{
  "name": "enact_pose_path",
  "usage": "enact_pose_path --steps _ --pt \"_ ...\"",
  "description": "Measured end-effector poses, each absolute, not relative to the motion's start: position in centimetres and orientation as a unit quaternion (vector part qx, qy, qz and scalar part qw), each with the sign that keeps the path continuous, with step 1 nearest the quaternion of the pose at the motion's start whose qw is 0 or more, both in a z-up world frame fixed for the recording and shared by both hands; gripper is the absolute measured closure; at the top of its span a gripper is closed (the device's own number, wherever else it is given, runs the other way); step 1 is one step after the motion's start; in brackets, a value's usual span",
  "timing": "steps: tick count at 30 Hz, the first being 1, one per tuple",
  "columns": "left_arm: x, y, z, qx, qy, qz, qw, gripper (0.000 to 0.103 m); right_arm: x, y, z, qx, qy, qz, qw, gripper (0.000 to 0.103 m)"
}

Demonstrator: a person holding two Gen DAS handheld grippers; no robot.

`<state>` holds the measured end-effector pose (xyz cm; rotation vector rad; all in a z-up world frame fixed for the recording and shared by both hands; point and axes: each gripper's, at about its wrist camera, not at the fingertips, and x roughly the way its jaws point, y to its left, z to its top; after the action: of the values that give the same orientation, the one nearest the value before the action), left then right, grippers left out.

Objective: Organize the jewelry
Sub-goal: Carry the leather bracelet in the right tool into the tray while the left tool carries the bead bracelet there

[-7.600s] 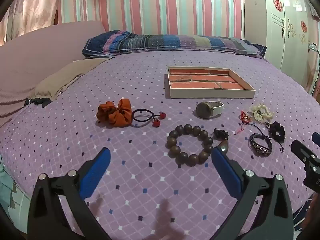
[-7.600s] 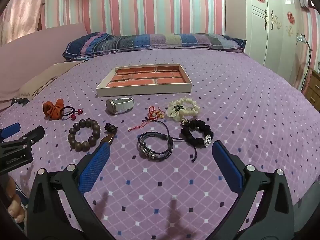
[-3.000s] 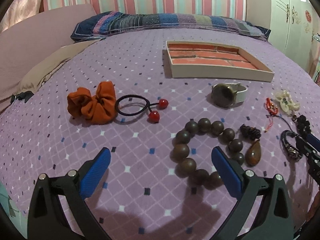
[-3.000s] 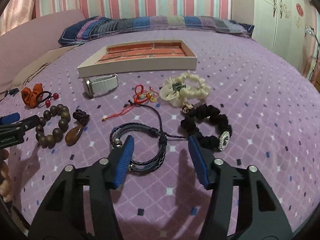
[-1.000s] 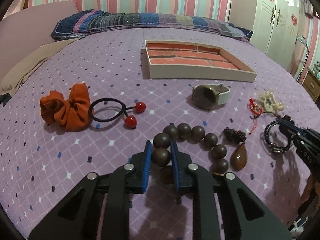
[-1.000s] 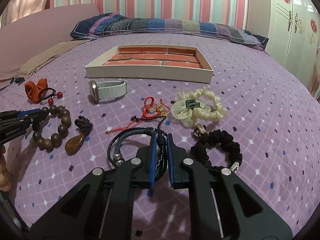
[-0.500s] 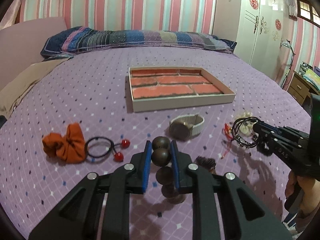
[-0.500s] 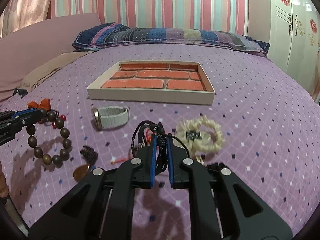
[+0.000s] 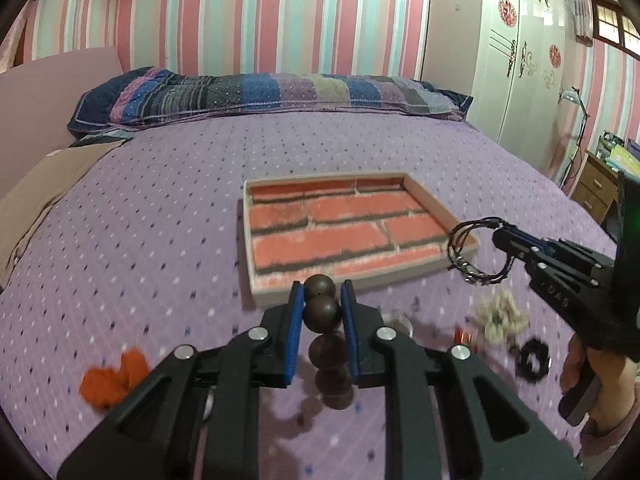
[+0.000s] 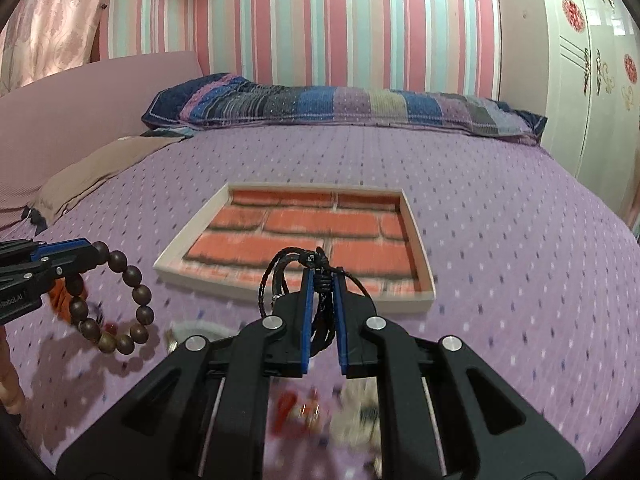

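My left gripper [image 9: 322,312] has its fingers pinched on the wooden bead bracelet [image 9: 322,312], which hangs off the bedspread [image 9: 160,220] just short of the tray's [image 9: 256,296] near rim, its lower beads dangling below the pads. My right gripper [image 10: 320,288] is clamped narrow on the black braided cord bracelet [image 10: 280,276], lifted in the air at the tray's near right corner. On the bedspread on my side of the tray I see, blurred, an orange scrunchie [image 9: 112,376], a cream scrunchie [image 9: 498,318] and a black scrunchie [image 9: 532,358]. The striped pillow [image 9: 260,96] lies beyond the tray.
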<state>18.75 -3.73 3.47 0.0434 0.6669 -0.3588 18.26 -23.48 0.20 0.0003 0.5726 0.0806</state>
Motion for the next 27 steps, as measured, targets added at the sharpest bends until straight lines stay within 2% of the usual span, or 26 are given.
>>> enact_pose_path --steps 6,12,19,27 --pt "24.6 -6.1 5.4 0.023 0.314 -0.176 0.933 0.083 24.5 -24.5 1.1 0.002 0.287 0.031 0.957 0.092" --pt "31.9 -8.3 5.0 0.013 0.333 -0.179 0.926 0.083 32.6 -26.1 -1.0 0.000 0.331 0.015 0.943 0.092" --pt "40.9 -10.9 1.0 0.028 0.385 -0.158 0.909 0.083 40.2 -27.5 -3.6 0.003 0.392 0.004 0.920 0.092" --pt "47.1 -10.2 -3.5 0.041 0.434 -0.109 0.894 0.083 45.9 -28.7 -6.2 0.013 0.458 -0.013 0.889 0.092"
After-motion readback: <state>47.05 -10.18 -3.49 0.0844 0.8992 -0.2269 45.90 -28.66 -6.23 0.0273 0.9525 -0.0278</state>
